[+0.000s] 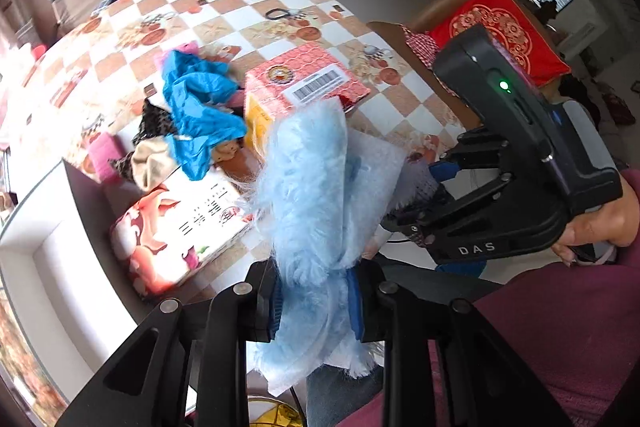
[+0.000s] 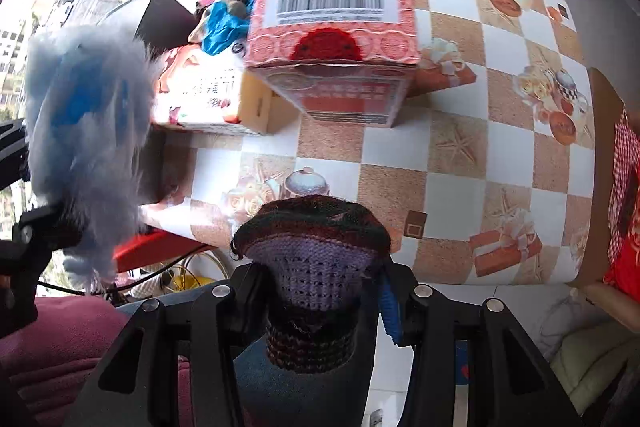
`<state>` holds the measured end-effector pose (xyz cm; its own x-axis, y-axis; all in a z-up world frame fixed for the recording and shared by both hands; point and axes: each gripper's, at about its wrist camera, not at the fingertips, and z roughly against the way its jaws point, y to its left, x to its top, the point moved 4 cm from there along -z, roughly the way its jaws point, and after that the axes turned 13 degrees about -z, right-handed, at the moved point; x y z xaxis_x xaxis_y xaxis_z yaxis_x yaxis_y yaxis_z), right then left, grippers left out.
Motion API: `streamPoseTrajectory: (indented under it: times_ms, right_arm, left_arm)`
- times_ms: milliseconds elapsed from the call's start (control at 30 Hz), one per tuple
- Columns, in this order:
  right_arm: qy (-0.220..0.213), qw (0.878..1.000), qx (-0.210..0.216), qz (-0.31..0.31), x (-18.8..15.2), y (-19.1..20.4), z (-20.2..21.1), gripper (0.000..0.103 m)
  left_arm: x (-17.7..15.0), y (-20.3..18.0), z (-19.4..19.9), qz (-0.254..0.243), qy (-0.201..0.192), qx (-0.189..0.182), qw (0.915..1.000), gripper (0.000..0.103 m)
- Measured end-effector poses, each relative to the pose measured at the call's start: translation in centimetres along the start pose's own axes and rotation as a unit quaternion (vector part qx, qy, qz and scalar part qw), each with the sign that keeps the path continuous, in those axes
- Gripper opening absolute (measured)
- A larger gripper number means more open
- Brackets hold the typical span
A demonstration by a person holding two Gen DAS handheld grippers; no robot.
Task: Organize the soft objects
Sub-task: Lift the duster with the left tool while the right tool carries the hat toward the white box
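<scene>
My left gripper is shut on a fluffy light blue cloth, held above the table's near edge; the cloth also shows at the left of the right wrist view. My right gripper is shut on a purple and dark knitted piece; in the left wrist view this gripper sits just right of the blue cloth. A pile of soft things, with a bright blue cloth on top and pink and patterned pieces under it, lies on the checkered table.
A pink carton with a barcode stands mid-table, with a red knitted thing against it. A flat floral box lies beside it. A hair tie lies further back. A red cushion sits on a chair at right.
</scene>
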<state>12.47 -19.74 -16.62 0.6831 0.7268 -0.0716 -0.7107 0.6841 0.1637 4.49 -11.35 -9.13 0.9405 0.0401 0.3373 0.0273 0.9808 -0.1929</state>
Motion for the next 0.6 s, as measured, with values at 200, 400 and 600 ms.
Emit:
streamPoseTrajectory:
  times_ms: [200, 400, 600]
  right_arm:
    - [0.012, 0.997, -0.009, 0.077, 0.2, 4.4, -0.2, 0.048]
    - [0.015, 0.991, -0.011, 0.136, 0.8, 8.2, -0.1, 0.048]
    - [0.02, 0.982, -0.015, 0.186, 1.4, 11.5, -0.1, 0.048]
  left_arm:
    - [-2.3, 2.9, 1.6, 0.076, -0.023, 0.027, 0.9965, 0.028]
    - [-4.7, 5.8, 2.6, 0.152, -0.031, 0.062, 0.986, 0.028]
    - [-8.0, 8.4, 4.0, 0.234, -0.049, 0.086, 0.9671, 0.028]
